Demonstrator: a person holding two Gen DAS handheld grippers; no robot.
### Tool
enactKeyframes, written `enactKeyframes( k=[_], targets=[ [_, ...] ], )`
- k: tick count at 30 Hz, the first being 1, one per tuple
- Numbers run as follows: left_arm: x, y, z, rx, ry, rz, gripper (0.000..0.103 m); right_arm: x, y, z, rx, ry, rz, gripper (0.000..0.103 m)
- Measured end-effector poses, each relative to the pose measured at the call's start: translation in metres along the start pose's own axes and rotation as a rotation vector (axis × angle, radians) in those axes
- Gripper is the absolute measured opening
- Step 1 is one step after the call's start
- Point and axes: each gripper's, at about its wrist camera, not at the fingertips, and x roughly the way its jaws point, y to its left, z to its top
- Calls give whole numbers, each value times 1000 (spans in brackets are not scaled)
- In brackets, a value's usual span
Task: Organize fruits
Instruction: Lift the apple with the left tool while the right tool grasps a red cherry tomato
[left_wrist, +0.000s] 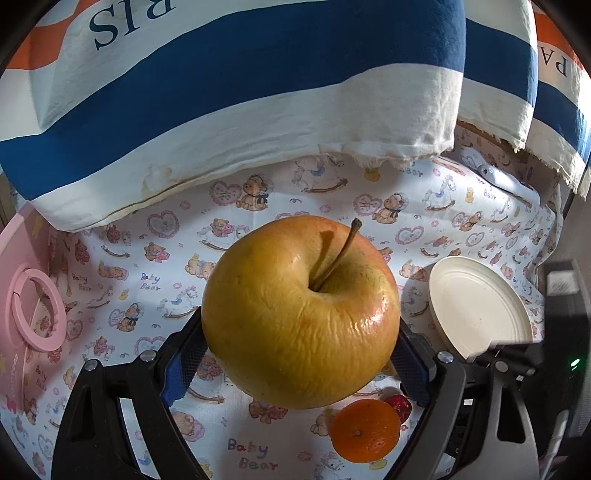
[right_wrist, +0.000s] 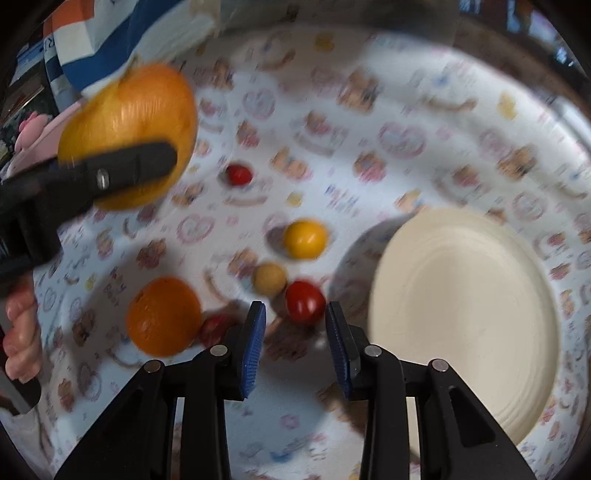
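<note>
closest in the right wrist view, the right gripper (right_wrist: 295, 314) has its blue fingers (right_wrist: 255, 347) pulled in close, with only a thin gap. a small red tomato (right_wrist: 304, 301) sits right at the tips. i cannot tell if the fingers are pinching it or just beside it. it looks soft and smooth, so it could squish or roll. take it gently by its round sides.

just past it on the table (right_wrist: 406, 110) are a tan ball (right_wrist: 269, 278) and a yellow tomato (right_wrist: 306, 239). an orange (right_wrist: 164, 315) lies off to the left. the cream plate (right_wrist: 461, 314) is on the right and looks bare.

farther off, the left gripper (left_wrist: 301, 332) holds a big yellow apple (left_wrist: 301, 314) up in the air. its fingers (left_wrist: 184, 362) are spread wide and press on the apple's two sides. the apple looks heavy and firm, with wrinkly, shiny skin. holding it around its fat middle looks safest, not by the thin stem.

far behind is a striped pillow (left_wrist: 221, 74).
</note>
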Motion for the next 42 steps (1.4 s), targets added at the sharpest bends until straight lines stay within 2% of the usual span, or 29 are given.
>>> enactKeyframes(
  k=[4, 9, 13, 24, 27, 29, 30, 31, 33, 37, 38, 40, 42],
  targets=[
    [-4, 2, 1, -6, -13, -4, 89, -9, 2, -2, 6, -25, 37, 10],
    [-9, 4, 2, -11, -26, -9, 89, -28, -2, -8, 38, -63, 79, 7],
    [-12, 3, 2, -10, -35, -13, 89, -39, -11, -10, 86, -98, 126, 7],
    [-21, 2, 2, 0, -62, -17, 89, -54, -24, -13, 143, -135, 171, 7],
    [-22, 1, 2, 6, -68, -12, 89, -49, -22, -12, 138, -153, 111, 7],
    [-21, 0, 2, 8, -66, -9, 89, -40, -17, -9, 126, -118, 77, 12],
    [-20, 0, 2, 8, -64, -8, 89, -37, -16, -8, 128, -103, 74, 22],
    [-18, 1, 1, 8, -60, -7, 89, -34, -14, -6, 130, -94, 73, 36],
    [-14, 3, 1, 8, -54, 5, 89, -31, -9, -2, 124, -92, 55, 51],
    [-6, 9, -1, -10, -33, 28, 89, -23, 0, 8, 119, -59, 1, 51],
    [-6, 11, -1, -16, -30, 28, 89, -21, 2, 9, 114, -51, -7, 48],
    [-6, 12, -1, -20, -31, 31, 89, -16, 7, 11, 100, -37, -24, 37],
    [-7, 12, -1, -18, -38, 32, 89, -9, 10, 12, 93, -19, -29, 34]
  ],
)
